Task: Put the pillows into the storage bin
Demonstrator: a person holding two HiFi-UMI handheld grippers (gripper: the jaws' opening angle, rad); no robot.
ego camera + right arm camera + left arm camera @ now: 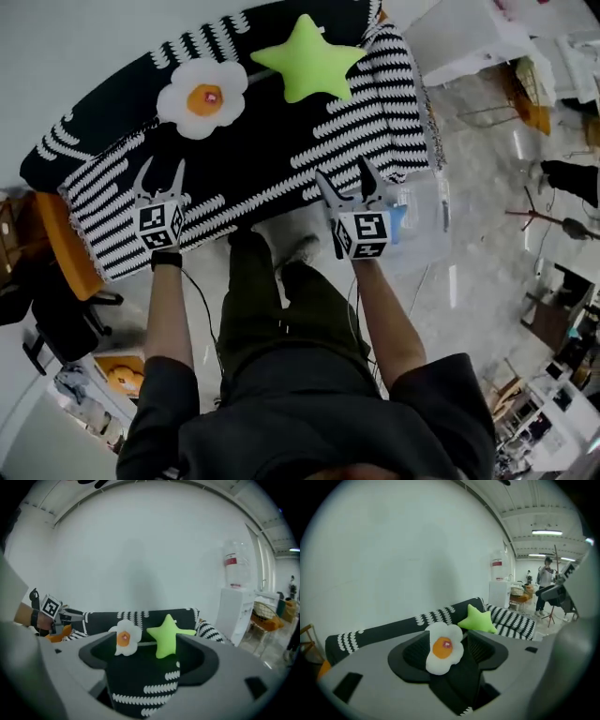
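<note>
A fried-egg pillow [202, 98] and a green star pillow [307, 58] lie against the backrest of a black-and-white patterned sofa [281, 150]. My left gripper [159, 173] hovers open over the sofa's front edge, short of the egg pillow. My right gripper [342, 171] is open too, over the seat's front right. In the left gripper view the egg pillow [443, 648] shows far off between the open jaws, star pillow [478, 619] beside it. The right gripper view frames egg pillow [124, 639] and star pillow [168, 637]. A clear storage bin [422, 220] stands on the floor by the sofa's right end.
An orange chair [66, 248] stands at the sofa's left end. A white water dispenser [234, 606] is off the sofa's right end. A white table [469, 37] and a wire chair [525, 98] lie further right. A person [544, 581] stands in the distance.
</note>
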